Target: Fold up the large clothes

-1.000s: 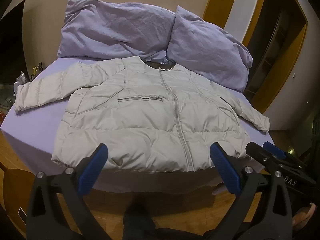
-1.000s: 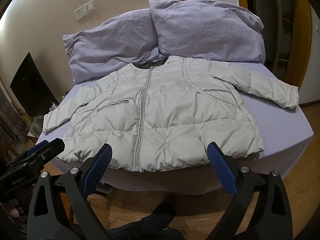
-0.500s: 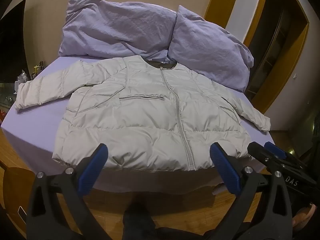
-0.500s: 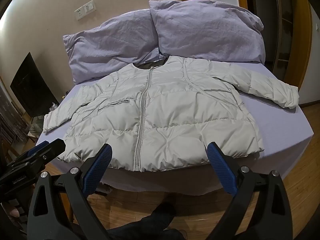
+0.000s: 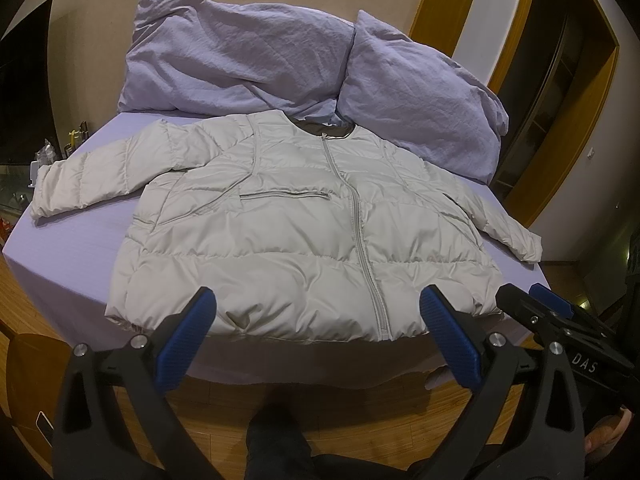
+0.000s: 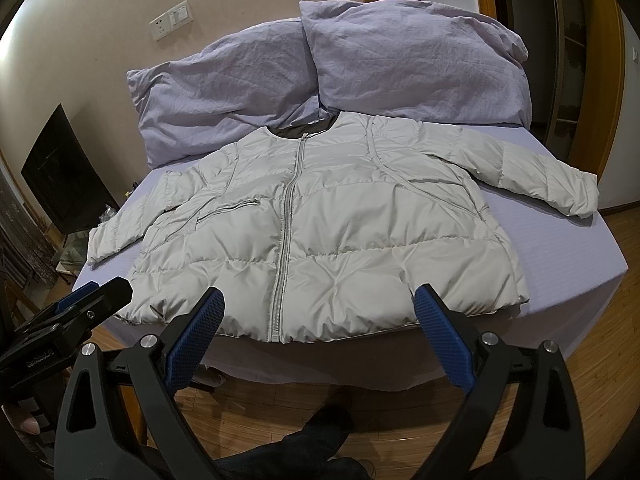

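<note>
Both tools gape wide and empty, black frames with ribbed blue pads: the left tool and the right tool, stamped "DAS". Just beyond, a puffy, quilted pale-grey jacket lies flat, zipped, on the lilac bed; crumpled pillows behind the jacket.

two lilac pillows against the wall, lilac bed sheet, wall socket plate, wooden floor

The jacket lies flat on the bed, sleeves spread to both sides, hem at the near edge. Two pillows lean side by side behind its collar. Both claws, left claw and right claw, hover before the hem, above the floor.
</note>
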`<action>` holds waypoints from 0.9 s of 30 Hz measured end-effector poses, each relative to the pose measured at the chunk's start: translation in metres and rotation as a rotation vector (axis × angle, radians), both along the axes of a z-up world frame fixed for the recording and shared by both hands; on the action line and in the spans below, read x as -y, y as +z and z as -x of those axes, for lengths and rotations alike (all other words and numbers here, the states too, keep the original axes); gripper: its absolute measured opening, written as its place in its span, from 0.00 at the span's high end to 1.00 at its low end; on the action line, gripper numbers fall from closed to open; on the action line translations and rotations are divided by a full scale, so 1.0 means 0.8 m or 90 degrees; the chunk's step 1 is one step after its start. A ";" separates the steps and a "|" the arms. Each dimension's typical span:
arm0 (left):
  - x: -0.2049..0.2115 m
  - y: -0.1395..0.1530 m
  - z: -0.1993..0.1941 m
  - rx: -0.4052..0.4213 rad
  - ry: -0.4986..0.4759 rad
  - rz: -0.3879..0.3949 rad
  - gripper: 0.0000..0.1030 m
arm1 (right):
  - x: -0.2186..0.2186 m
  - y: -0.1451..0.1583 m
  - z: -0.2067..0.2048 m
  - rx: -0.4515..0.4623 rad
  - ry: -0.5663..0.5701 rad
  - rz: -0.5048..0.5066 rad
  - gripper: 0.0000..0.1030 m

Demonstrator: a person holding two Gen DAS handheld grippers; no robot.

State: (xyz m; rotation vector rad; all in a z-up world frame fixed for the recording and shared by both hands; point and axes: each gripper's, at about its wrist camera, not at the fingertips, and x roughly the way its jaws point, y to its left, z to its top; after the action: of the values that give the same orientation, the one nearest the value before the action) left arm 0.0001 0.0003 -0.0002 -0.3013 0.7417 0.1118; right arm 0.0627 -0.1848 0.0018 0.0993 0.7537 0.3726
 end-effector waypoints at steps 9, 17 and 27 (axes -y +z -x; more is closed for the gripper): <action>0.000 0.000 0.000 -0.001 0.000 0.000 0.02 | 0.000 0.000 0.000 0.000 0.000 -0.001 0.05; 0.000 0.000 0.000 -0.001 0.000 0.001 0.02 | 0.001 0.001 0.000 0.000 0.000 -0.001 0.05; 0.000 0.000 0.000 -0.002 0.001 0.001 0.02 | 0.000 0.002 0.002 0.001 0.001 -0.001 0.05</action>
State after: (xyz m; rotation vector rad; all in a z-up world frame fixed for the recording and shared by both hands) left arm 0.0001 0.0002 -0.0002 -0.3033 0.7441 0.1129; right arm 0.0615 -0.1847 0.0035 0.0993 0.7513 0.3747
